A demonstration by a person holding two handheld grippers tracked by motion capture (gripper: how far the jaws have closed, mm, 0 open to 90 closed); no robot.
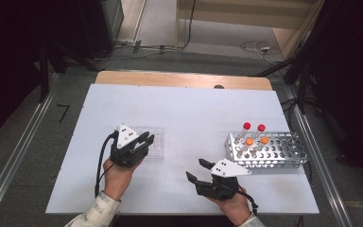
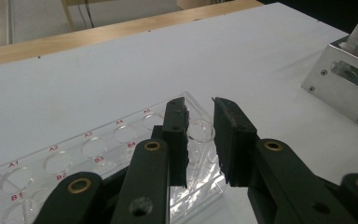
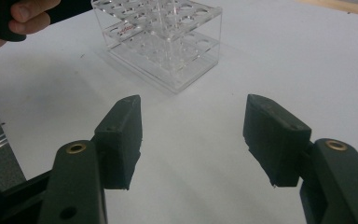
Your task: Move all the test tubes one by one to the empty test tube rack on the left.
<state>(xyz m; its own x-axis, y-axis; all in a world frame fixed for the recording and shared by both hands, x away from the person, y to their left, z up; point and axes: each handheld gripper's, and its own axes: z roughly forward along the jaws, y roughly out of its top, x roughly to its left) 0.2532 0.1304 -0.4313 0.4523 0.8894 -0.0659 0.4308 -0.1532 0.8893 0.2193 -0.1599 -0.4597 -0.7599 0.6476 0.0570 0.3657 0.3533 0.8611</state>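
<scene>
The left gripper (image 1: 147, 140) is held over the near edge of a clear acrylic rack (image 2: 98, 154), jaws drawn nearly together with only a narrow gap and nothing pinched between them; the rack's top plate lies directly under and just ahead of the tips. Red lettering is read on that plate in the left gripper view: A1, A2, A3, A4, A5 along the far row and B1, B2, B3, B4 along the near row, one label beside each round hole. All the holes seen are empty.

The right gripper (image 1: 196, 171) is held low above bare white table (image 1: 194, 113), jaws spread wide, nothing between them. In the right gripper view the clear rack (image 3: 161, 39) is seen well ahead of the jaws, slightly to their left; faint red marks are visible on it but cannot be read.

A metal rack (image 1: 269, 150) stands just beyond and to the outer side of the right gripper, carrying two red-capped tubes (image 1: 246, 126) and two orange-capped tubes (image 1: 249, 141). No writing can be made out on the tubes or the metal rack.
</scene>
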